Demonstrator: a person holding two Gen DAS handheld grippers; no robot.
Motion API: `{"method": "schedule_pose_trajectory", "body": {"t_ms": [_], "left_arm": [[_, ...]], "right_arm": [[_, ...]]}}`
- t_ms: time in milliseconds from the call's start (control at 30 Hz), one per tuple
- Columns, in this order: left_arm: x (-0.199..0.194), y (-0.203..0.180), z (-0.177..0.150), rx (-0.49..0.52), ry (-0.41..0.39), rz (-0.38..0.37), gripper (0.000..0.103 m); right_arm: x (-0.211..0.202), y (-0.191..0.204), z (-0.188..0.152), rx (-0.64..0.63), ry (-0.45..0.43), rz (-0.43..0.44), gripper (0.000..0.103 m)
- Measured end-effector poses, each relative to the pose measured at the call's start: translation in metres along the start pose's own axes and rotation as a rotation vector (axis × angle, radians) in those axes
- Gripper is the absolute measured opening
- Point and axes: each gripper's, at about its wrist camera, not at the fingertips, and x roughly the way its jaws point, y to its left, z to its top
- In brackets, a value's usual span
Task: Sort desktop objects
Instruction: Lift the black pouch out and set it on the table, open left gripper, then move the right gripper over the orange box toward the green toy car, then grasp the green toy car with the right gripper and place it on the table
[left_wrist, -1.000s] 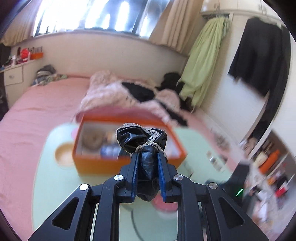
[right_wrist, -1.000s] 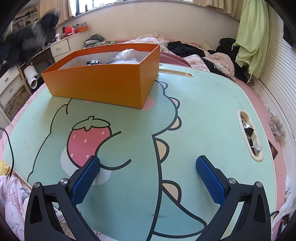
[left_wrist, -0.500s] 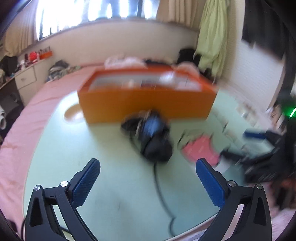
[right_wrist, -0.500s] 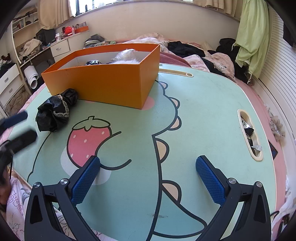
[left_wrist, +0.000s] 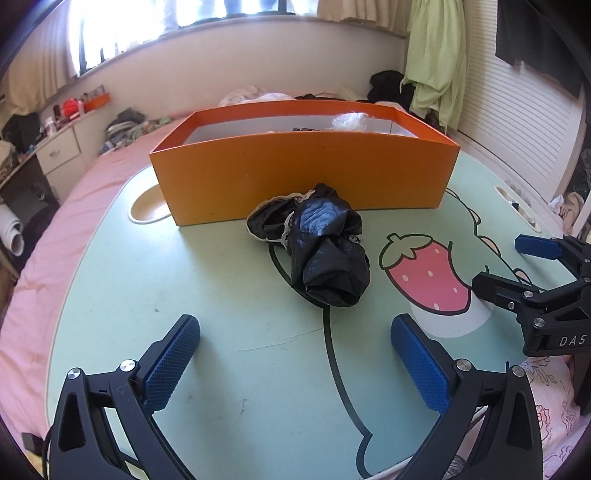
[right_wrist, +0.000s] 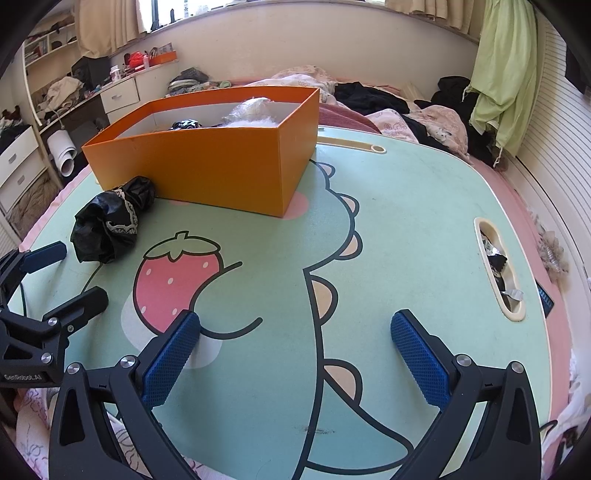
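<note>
Both grippers hang over a mint-green cartoon table (left_wrist: 229, 295) printed with a strawberry (left_wrist: 424, 273) and a dinosaur (right_wrist: 332, 258), their lower bodies cut off by the bottom of each wrist view. The left gripper (left_wrist: 295, 365) stands with its blue pads spread wide and nothing between them; the right gripper (right_wrist: 295, 363) is likewise wide apart and empty, touching nothing.

Just beyond the left gripper's fingertips lies a crumpled black bundle (left_wrist: 321, 247) with a pale lace edge, resting on the tabletop clear of both tools. What the bundle is exactly cannot be made out.

Behind it, close against its far end, stands an open orange box (left_wrist: 303, 177). Its near wall hides most of the contents; only a clear crinkled wrap (right_wrist: 255, 109) and a dark item (right_wrist: 186, 124) show above the rim.

Farther back, a pink bed (left_wrist: 74, 206) carries heaped clothing, partly blocked by the box.
</note>
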Motion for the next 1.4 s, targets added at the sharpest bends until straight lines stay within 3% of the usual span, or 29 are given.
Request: {"method": "schedule_pose_trajectory", "body": {"t_ms": [533, 600, 667, 867, 967, 1033, 1167, 1400], "left_arm": [[0.000, 0.000, 0.000, -0.014, 0.000, 0.014, 0.103], [0.000, -0.001, 0.000, -0.015, 0.000, 0.015, 0.103], [0.000, 0.000, 0.000, -0.016, 0.000, 0.017, 0.103], [0.000, 0.002, 0.001, -0.022, 0.000, 0.023, 0.103], [0.000, 0.002, 0.000, -0.023, -0.001, 0.025, 0.103], [0.000, 0.002, 0.000, -0.024, -0.001, 0.026, 0.103], [0.000, 0.003, 0.000, -0.027, -0.001, 0.030, 0.103], [-0.001, 0.003, 0.000, -0.032, -0.002, 0.035, 0.103]], "right_arm": [[-0.002, -0.003, -0.004, 0.012, -0.004, -0.002, 0.102], [-0.007, 0.000, -0.005, 0.006, -0.016, 0.026, 0.093], [-0.016, 0.004, -0.004, -0.005, -0.047, 0.072, 0.055], [-0.042, 0.018, 0.040, 0.031, -0.094, 0.275, 0.052], [-0.037, 0.024, 0.085, 0.104, -0.043, 0.406, 0.052], [-0.031, 0.030, 0.106, 0.152, -0.021, 0.426, 0.052], [0.000, 0.049, 0.142, 0.184, 0.066, 0.413, 0.052], [0.064, 0.064, 0.152, 0.288, 0.199, 0.346, 0.052]]}}
